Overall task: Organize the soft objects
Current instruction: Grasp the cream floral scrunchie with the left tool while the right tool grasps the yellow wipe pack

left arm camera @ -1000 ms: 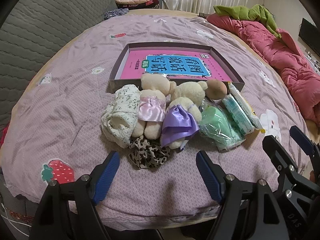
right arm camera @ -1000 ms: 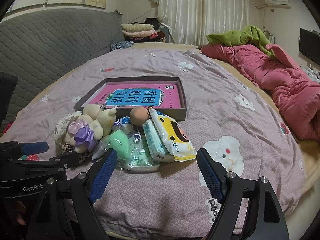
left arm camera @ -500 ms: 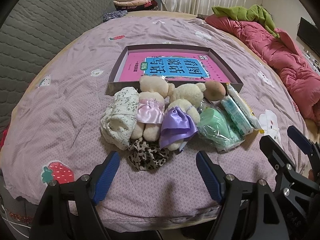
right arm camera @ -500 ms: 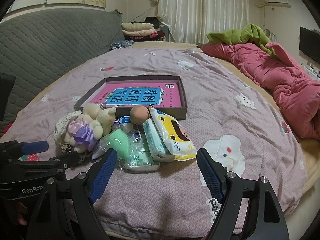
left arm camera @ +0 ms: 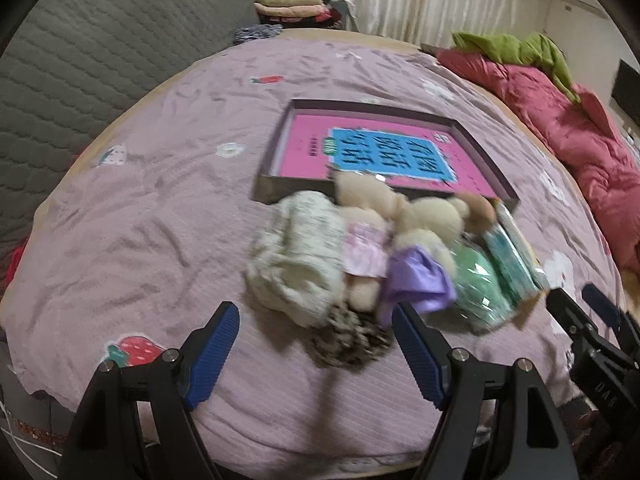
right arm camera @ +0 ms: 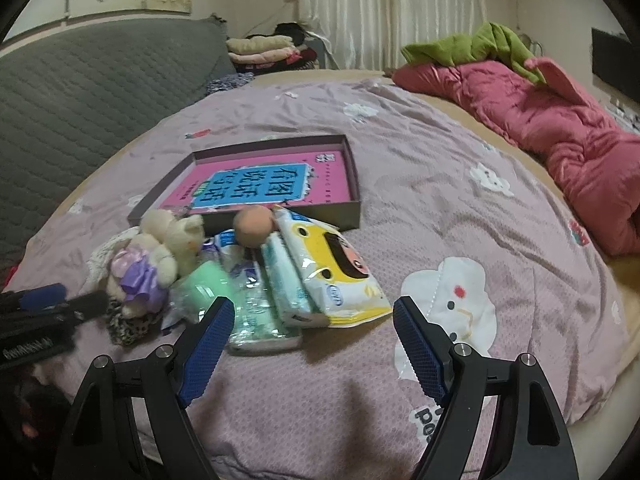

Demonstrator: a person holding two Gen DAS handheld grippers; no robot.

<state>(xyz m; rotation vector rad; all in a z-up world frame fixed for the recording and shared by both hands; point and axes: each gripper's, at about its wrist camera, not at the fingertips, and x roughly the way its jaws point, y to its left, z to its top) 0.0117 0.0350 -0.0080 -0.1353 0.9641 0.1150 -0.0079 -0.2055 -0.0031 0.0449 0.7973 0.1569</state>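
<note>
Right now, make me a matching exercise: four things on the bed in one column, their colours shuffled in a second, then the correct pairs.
Things:
1. bear's dress
2. quilt
3. scrunchie
4. sponge ball

Colours:
A. leopard print
B. peach orange
C. purple
D. red-pink

Pairs: 1-C, 2-D, 3-A, 4-B

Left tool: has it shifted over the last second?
Yes. The left tool has swung left: against the open dark cardboard box, the soft pile now sits right of centre in its view, and the image is motion-blurred.
</note>
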